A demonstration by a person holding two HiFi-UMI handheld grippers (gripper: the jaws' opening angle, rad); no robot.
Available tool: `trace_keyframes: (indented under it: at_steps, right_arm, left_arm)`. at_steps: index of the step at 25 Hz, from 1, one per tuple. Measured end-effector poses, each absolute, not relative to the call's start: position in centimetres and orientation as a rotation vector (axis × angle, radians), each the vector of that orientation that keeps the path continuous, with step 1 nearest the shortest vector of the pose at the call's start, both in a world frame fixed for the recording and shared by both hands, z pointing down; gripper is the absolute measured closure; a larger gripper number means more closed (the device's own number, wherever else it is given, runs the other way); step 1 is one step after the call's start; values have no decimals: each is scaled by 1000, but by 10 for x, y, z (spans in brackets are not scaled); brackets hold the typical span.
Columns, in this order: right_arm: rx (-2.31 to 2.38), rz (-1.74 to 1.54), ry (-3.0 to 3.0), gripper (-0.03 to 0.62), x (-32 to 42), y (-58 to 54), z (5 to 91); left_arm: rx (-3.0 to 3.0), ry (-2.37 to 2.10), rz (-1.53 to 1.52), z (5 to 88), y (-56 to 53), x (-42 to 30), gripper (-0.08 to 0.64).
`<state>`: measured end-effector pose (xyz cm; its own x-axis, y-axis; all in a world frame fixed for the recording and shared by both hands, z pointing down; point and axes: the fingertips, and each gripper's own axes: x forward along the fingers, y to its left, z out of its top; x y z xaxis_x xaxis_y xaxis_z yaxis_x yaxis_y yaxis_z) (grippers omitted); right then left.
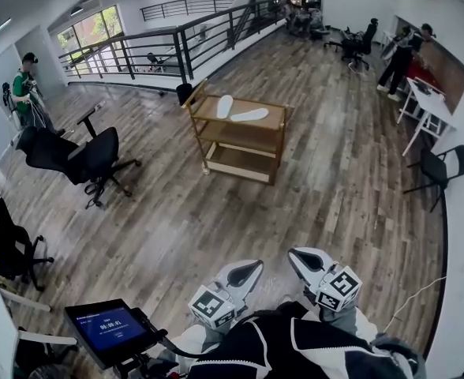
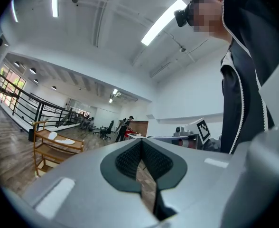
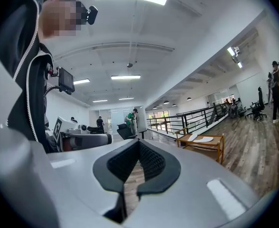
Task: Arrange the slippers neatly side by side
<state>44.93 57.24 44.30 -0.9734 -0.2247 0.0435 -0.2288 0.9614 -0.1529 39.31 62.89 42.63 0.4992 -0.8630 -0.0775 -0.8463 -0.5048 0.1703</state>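
Both tongs are fully closed, with nothing gripped. You hold the left tongs (image 1: 244, 275) and right tongs (image 1: 301, 260) close to your body, well apart from the cart (image 1: 237, 125) and aimed roughly toward it over the wood floor. In each gripper view the pads meet at the tip, and only floor shows through the slot behind them.

Both slippers lie on the cart's top shelf, toward its left end in the head view. Slipper 1 (image 1: 225, 106) points away from you. Slipper 2 (image 1: 250, 115) lies just beside it, angled across the shelf, so the pair is not parallel. A black chair (image 1: 86, 158) stands left of the cart.
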Motion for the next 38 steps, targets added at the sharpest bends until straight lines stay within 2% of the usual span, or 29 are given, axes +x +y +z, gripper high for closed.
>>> trace_keyframes:
  at_steps: [12, 27, 38]
  right_arm:
    - [277, 274, -3103, 586, 424, 538, 445]
    - [79, 295, -3111, 586, 379, 429, 444]
    - [-9, 287, -3122, 586, 373, 354, 442]
  left_arm:
    - [2561, -1531, -194, 445, 599, 383, 541]
    - [2507, -1603, -158, 438, 476, 360, 541]
    - [2499, -1655, -169, 433, 397, 356, 541]
